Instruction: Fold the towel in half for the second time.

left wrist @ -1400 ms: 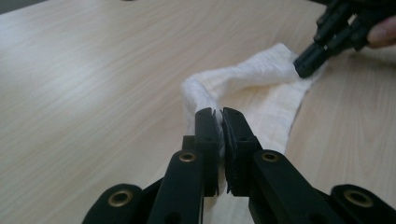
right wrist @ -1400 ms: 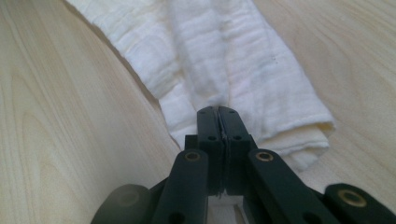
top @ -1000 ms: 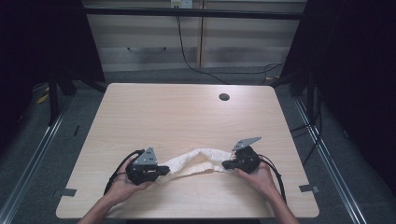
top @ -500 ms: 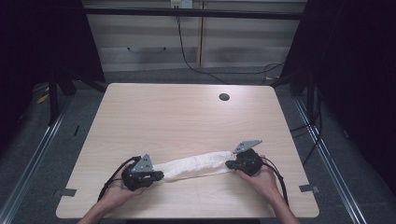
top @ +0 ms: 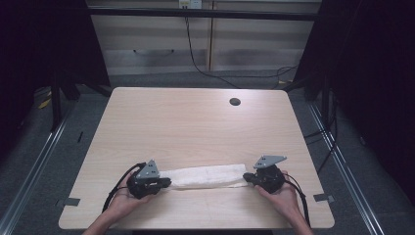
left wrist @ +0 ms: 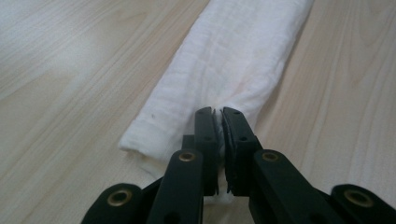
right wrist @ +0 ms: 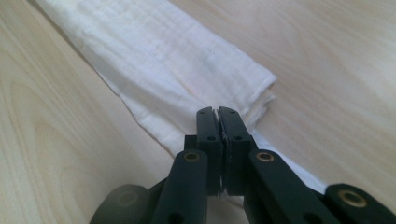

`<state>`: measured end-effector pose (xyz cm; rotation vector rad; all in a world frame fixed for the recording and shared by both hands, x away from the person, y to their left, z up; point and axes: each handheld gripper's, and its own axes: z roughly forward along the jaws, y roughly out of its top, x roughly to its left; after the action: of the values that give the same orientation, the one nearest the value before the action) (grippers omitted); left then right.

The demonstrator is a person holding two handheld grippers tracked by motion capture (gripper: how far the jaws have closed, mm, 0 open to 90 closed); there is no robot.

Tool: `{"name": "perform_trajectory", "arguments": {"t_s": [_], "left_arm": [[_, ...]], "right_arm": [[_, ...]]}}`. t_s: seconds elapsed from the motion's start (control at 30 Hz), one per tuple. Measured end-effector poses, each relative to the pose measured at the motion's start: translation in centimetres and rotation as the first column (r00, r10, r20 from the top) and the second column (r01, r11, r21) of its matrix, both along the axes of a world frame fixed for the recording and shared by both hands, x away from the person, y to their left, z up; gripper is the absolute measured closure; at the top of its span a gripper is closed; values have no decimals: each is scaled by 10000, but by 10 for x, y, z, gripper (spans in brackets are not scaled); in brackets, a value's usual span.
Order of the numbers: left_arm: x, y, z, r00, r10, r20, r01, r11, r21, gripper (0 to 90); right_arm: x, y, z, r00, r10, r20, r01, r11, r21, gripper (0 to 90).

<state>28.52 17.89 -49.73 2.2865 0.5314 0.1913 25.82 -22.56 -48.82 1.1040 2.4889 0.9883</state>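
White cloth (top: 208, 176), folded into a long narrow band, lies flat across the lower middle of the high view, on the light wooden table (top: 195, 127) near its front edge. The left gripper (top: 164, 183) sits at the lower left of that band and the right gripper (top: 247, 177) at its lower right, each held in a hand that comes up from the bottom edge, with the cloth stretched straight between them. In the left gripper view the two black jaws rise from the bottom centre and are pinched together on the near end of the cloth (left wrist: 233, 65), a thin fold of white fabric caught between the pads, while the rest of the band runs away toward the upper right of the frame. In the right gripper view the jaws likewise stand closed on a corner of the cloth (right wrist: 159, 60), whose layered edge shows just right of the tips and whose length runs off to the upper left. A small dark round hole (top: 235, 102) marks the table in the upper right part of its top, well apart from the cloth.
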Motion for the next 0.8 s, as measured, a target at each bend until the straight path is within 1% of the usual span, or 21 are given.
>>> {"name": "perform_trajectory", "arguments": {"t_s": [0.03,0.07,0.1,0.13,0.17,0.2,0.23,0.27,0.33,0.37,0.4,0.43,0.47,0.5,0.53,0.57,0.6,0.63,0.7,0.73,0.8], "left_arm": [[1,0,-1,10000,80,-25,-80,9999,-121,853],[2,1,-1,9999,133,-15,-133,9999,-55,853],[4,1,-1,9999,158,-6,-158,9997,-171,853],[5,1,-1,9997,240,-39,-240,9996,-150,852],[7,1,-2,9995,289,-86,-291,9993,-239,851],[9,2,-2,9992,334,-211,-340,9990,-279,850],[11,2,-3,9982,454,-403,-474,9976,-501,848],[14,4,-3,9968,509,-618,-546,9967,-595,844],[17,7,-4,9934,474,-1043,-569,9943,-903,822],[17,8,-3,9936,570,-978,-663,9933,-942,788],[16,8,-3,9934,609,-974,-699,9933,-918,755],[15,8,-2,9924,642,-1045,-745,9924,-979,743],[14,9,-1,9926,611,-1049,-725,9915,-1083,712],[13,9,0,9917,604,-1139,-737,9905,-1165,684],[12,10,2,9924,554,-1097,-683,9906,-1182,652],[10,11,4,9919,535,-1150,-683,9892,-1297,627],[9,13,7,9922,571,-1106,-723,9877,-1385,618],[7,15,11,9928,624,-1021,-772,9861,-1474,600],[5,22,18,9907,809,-1093,-994,9794,-1759,556],[5,26,22,9904,870,-1070,-1055,9776,-1821,533],[4,35,29,9859,1174,-1195,-1387,9720,-1895,468]], "right_arm": [[-1,-1,-3,10000,-22,-25,22,10000,22,885],[-2,-2,-4,10000,-46,-31,47,10000,70,884],[-2,-3,-5,10000,-50,-23,50,9998,198,884],[-2,-4,-4,9999,-98,-95,99,9998,178,884],[-2,-4,-5,9998,-160,-86,161,9997,203,882],[-2,-4,-5,9998,-181,-79,182,9997,188,880],[-2,-4,-5,9999,-132,-48,133,9998,149,873],[-3,-4,-5,9999,-157,-21,157,9997,164,852],[-3,-5,-5,9999,-140,-8,140,9992,380,800],[-3,-7,-5,9998,-215,-9,215,9978,622,780],[-3,-8,-4,9994,-308,-137,318,9959,852,772],[-2,-11,-5,9991,-311,-284,341,9928,1148,760],[-2,-14,-5,9989,-305,-367,354,9891,1430,737],[-1,-16,-5,9981,-373,-485,451,9846,1689,715],[-1,-18,-4,9978,-456,-478,537,9809,1870,692],[0,-19,-2,9979,-476,-447,559,9768,2068,682],[-1,-19,0,9978,-513,-415,594,9719,2280,665],[-1,-19,3,9978,-546,-370,619,9687,2405,640],[-4,-17,9,9982,-565,-203,598,9647,2566,591],[-6,-16,13,9982,-601,-86,602,9641,2588,566],[-13,-16,20,9980,-610,152,549,9634,2623,542]]}}
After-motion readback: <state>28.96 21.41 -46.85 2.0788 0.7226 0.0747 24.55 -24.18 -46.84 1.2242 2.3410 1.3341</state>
